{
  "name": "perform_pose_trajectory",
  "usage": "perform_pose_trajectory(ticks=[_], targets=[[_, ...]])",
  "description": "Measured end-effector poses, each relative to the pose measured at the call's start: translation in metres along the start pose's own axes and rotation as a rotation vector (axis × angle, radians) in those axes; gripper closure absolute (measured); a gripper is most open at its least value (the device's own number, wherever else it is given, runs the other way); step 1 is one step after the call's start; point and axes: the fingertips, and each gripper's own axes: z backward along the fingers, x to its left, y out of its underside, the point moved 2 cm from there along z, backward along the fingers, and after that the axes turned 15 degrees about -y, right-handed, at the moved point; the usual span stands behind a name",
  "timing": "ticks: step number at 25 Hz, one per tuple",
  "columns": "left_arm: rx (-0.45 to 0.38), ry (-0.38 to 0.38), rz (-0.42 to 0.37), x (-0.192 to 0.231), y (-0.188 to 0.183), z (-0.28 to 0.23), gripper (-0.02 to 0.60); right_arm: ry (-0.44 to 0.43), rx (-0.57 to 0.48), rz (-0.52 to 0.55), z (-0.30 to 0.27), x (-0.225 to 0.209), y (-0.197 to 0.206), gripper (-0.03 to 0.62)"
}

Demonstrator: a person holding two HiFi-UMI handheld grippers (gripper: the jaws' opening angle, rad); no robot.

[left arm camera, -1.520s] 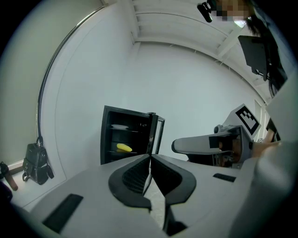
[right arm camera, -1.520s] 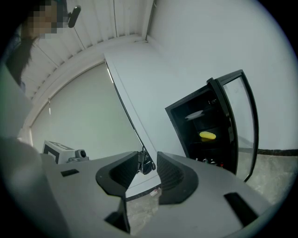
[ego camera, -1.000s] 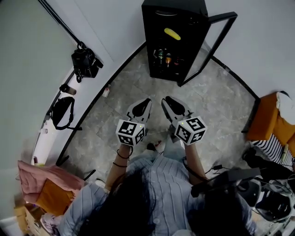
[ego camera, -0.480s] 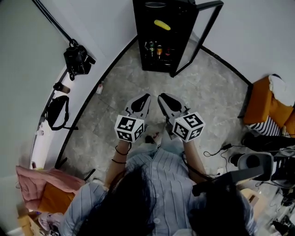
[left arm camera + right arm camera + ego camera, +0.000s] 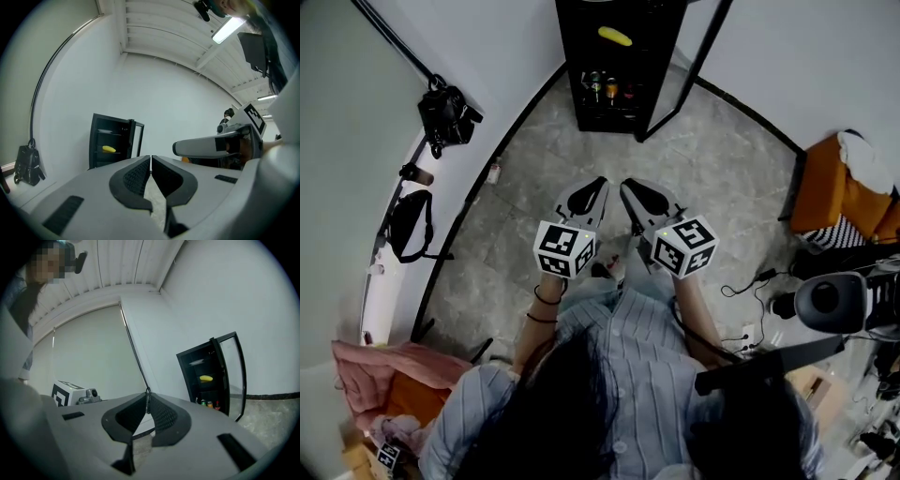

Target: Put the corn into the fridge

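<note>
1. A person in a striped shirt stands on a grey stone floor, seen from above. Each hand holds a gripper.
2. The left gripper and the right gripper sit side by side, close together in front of the person. Their tips point toward a black fridge, which is well apart from them.
3. The left gripper is clenched. Its own view shows the two ribbed pads nearly meeting, with only a thin slit and nothing between them.
4. The right gripper's jaws have just been closing. They now meet at the tips and grasp nothing.
5. The fridge stands against a white wall, and its glass door swings open to the right.
6. The yellow corn lies inside the fridge on an upper shelf.
7. A row of small cans stands on the shelf below the corn.
8. A black camera hangs by the left wall, with a black bag lower down.
9. An orange seat is at the right edge.
</note>
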Motion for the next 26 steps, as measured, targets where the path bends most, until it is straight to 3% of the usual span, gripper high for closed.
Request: perform_pose_trajectory(ticks=[20, 26], targets=[[0.001, -0.038, 0.029, 0.013, -0.010, -0.014, 0.562, 0.002, 0.078, 0.015, -0.012, -0.011, -0.004, 0.556], [-0.035, -0.118, 0.055, 0.046, -0.020, -0.019, 0.563, -0.053, 0.112, 0.044, -0.043, -0.020, -0.008, 0.556]])
